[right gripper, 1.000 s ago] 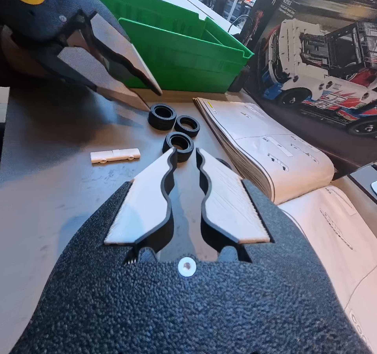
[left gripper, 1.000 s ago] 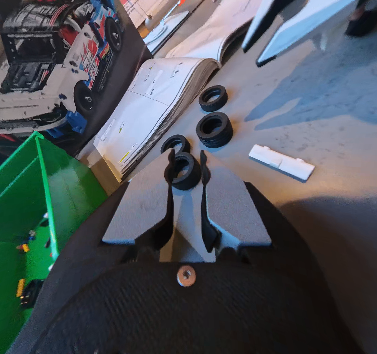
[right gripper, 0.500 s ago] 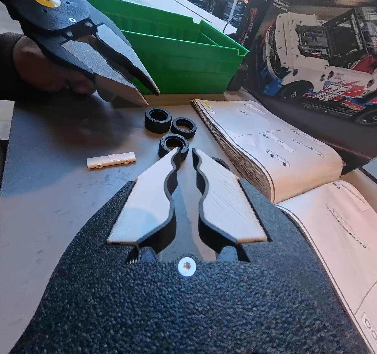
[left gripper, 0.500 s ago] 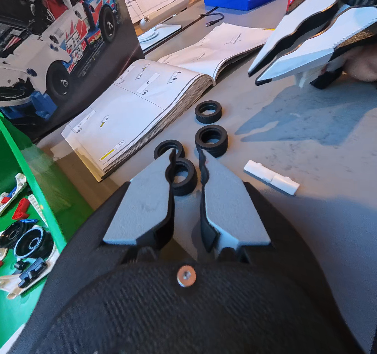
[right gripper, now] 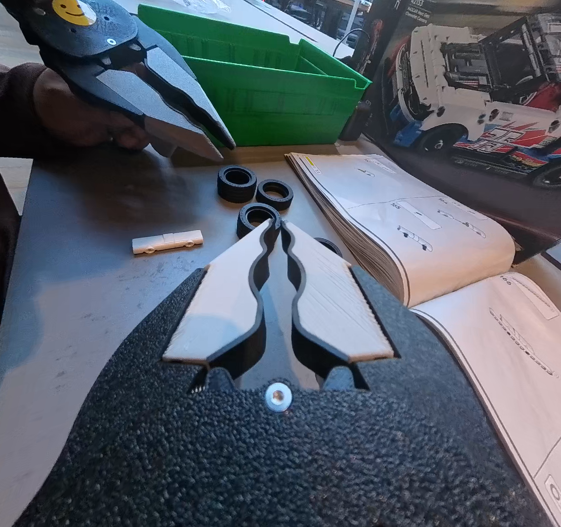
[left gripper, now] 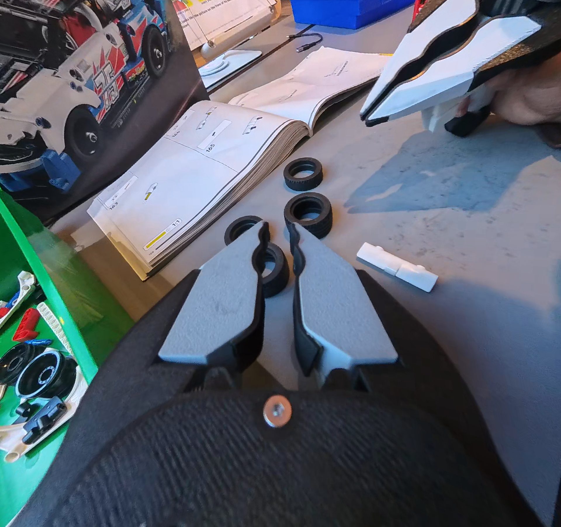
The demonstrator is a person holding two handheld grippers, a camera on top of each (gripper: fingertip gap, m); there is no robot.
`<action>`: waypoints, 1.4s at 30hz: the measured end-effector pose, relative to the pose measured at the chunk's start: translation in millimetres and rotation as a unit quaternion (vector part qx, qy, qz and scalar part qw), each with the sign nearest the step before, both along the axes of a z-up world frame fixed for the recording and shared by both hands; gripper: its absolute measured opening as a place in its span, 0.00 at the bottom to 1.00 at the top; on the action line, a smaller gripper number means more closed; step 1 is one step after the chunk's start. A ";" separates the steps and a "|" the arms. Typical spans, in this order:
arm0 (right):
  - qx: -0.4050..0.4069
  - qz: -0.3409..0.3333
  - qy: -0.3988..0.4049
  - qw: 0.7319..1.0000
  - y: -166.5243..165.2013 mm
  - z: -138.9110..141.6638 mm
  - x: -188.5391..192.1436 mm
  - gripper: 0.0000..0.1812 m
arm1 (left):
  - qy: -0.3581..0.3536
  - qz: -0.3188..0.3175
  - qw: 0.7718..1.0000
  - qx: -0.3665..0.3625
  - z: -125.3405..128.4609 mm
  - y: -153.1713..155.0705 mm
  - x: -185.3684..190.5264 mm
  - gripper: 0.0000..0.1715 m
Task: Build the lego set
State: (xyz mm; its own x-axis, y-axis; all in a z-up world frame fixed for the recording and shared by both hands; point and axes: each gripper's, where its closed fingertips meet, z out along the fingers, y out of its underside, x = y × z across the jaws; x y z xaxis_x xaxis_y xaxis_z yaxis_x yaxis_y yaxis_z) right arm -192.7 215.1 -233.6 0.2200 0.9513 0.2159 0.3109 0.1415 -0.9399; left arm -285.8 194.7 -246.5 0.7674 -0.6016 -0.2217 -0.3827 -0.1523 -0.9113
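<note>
The left gripper (left gripper: 278, 233) hangs above four black rubber tyres (left gripper: 307, 215) beside the instruction booklet (left gripper: 194, 178), its jaws slightly apart and empty. The right gripper (right gripper: 277, 224) looks almost closed, though it may be touching a tyre's rim. A closing pinch could squash the soft tyre so it springs away.

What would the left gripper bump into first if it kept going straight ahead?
Probably the nearest black tire, lying on the table just below the left gripper and its open jaws. Depth is unclear, so it might pass just over it.
</note>
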 end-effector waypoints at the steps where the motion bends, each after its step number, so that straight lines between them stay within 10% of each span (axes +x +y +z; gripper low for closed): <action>1: 0.001 0.000 0.000 1.000 -0.2 0.1 0.0 0.02 | 0.000 -0.001 1.000 0.001 0.1 -0.2 0.3 0.06; 42: 0.001 -0.024 -0.007 1.000 7.6 -1.9 3.6 0.03 | -0.044 0.049 0.996 0.063 25.2 2.1 -16.6 0.00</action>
